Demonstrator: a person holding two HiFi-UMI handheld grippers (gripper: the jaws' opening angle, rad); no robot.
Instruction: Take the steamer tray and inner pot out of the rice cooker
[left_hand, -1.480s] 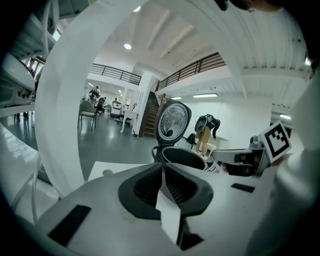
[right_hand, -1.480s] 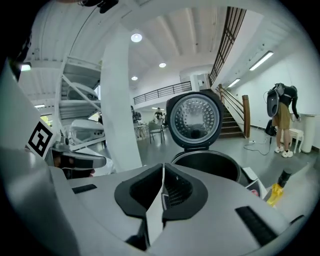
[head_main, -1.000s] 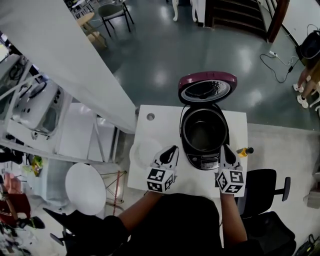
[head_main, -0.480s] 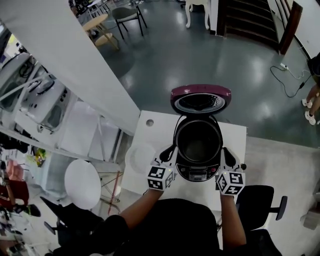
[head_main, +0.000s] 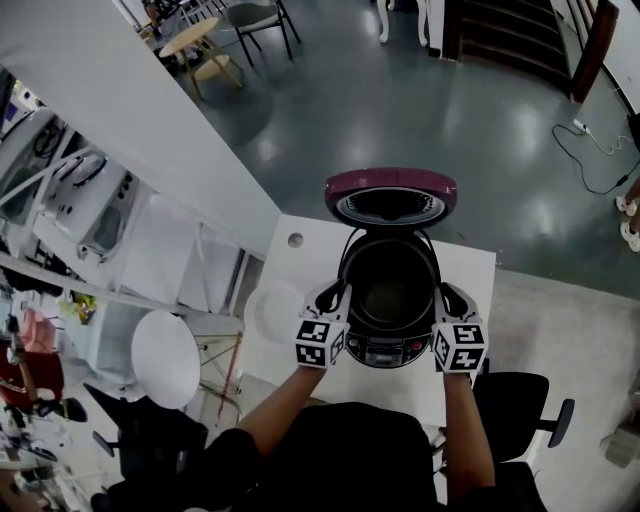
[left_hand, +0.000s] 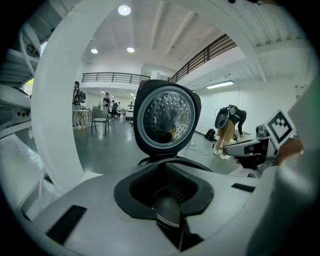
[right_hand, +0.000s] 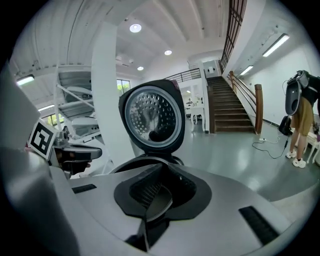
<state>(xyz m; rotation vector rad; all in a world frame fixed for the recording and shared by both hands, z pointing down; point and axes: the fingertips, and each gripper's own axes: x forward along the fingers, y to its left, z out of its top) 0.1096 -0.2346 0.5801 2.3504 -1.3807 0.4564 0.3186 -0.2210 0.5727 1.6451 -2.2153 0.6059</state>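
Open rice cooker (head_main: 390, 285) set on white table (head_main: 300, 268), lid (head_main: 390, 195) raised at far side, flanked by left gripper (head_main: 335, 293) and right gripper (head_main: 447, 294)

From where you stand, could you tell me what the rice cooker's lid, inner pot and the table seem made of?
Lid: glossy magenta shell, probably plastic; its inner plate looks like dimpled bare metal that catches light.
Inner pot: dark, dull inside, likely coated metal, unconfirmed.
Table: smooth white top, maybe laminate or painted board.

No readable text, label or number anywhere.
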